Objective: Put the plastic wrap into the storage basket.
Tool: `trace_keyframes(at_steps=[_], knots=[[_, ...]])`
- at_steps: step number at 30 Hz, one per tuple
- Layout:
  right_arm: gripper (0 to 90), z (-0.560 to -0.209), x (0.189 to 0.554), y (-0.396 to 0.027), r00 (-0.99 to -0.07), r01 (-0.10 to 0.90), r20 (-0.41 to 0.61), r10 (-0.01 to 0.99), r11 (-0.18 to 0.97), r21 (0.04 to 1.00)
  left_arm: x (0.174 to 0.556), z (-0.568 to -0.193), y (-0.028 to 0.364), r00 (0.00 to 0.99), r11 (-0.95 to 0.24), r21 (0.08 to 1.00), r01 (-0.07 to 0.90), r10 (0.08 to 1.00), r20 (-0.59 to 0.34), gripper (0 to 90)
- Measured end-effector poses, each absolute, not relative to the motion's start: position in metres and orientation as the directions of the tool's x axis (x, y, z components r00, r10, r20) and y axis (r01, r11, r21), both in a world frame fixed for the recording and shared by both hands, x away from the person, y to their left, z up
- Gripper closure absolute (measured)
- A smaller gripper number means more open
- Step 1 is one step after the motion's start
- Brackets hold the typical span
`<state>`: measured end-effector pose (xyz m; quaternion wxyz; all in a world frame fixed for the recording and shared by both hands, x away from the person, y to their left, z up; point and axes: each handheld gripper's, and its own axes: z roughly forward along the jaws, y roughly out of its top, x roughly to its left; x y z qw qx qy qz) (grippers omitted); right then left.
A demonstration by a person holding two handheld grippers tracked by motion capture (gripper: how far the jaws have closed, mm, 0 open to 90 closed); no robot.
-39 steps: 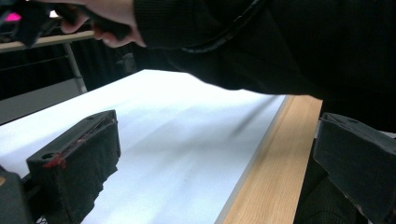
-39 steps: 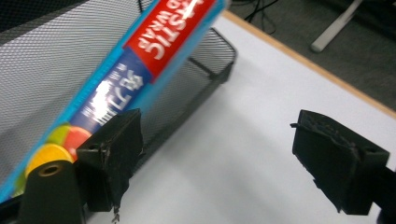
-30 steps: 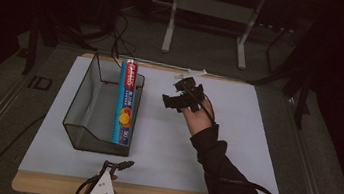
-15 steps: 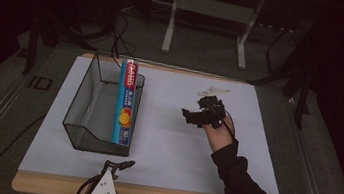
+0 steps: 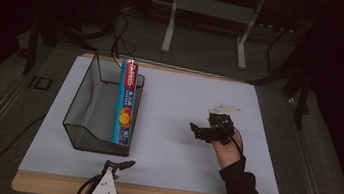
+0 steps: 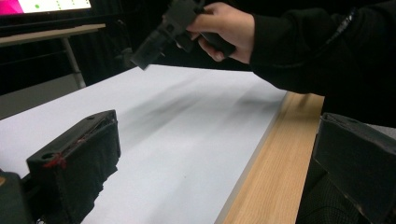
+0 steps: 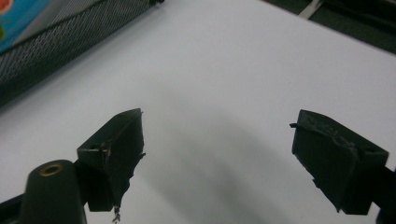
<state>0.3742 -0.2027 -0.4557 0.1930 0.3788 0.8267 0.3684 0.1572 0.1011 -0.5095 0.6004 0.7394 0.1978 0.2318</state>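
From the high view, your right gripper [image 5: 195, 130] hangs over the white table mat [image 5: 184, 103], well apart from the long blue cardboard roll box [image 5: 126, 103]. That box lies along the right wall inside the black wire-mesh basket [image 5: 82, 115], at the mat's left. Your left gripper [image 5: 120, 183] rests at the near wooden edge, close to you.

In the left gripper view, the jaws stand wide with nothing between them — one over the mat, the other past the light wooden table edge [image 6: 266, 163]. Farther off, your right hand [image 6: 229, 30] holds its gripper above the mat.

In the right gripper view, the jaws are spread wide and empty over bare mat; the mesh basket [image 7: 60, 46] and a corner of the blue box [image 7: 18, 16] sit at the upper left.

The box is probably light and fairly stiff, though its glossy faces may slip and thin card dents under hard pressure. Take it across its narrow width near the middle — an end grip would likely let it tip.
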Motion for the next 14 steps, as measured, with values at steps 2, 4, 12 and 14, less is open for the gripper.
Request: trace_keyframes(at_steps=[2,4,12,14], knots=[[16.3,-0.462,0.372,-0.205,-0.643,0.485,-0.039,0.765,0.446,0.753,0.158,-0.51,0.101,0.814,-0.203,0.979,0.016,0.572,0.105,1.1],[16.3,-0.465,0.371,-0.206,-0.65,0.486,-0.039,0.759,0.454,0.747,0.158,-0.51,0.101,0.815,-0.201,0.979,0.018,0.571,0.102,1.1],[16.3,-0.469,0.37,-0.21,-0.663,0.465,-0.054,0.747,0.466,0.753,0.157,-0.51,0.101,0.815,-0.192,0.981,0.024,0.572,0.092,1.1],[16.3,-0.47,0.371,-0.21,-0.663,0.467,-0.048,0.747,0.463,0.753,0.157,-0.51,0.1,0.816,-0.195,0.981,0.022,0.571,0.095,1.1]])
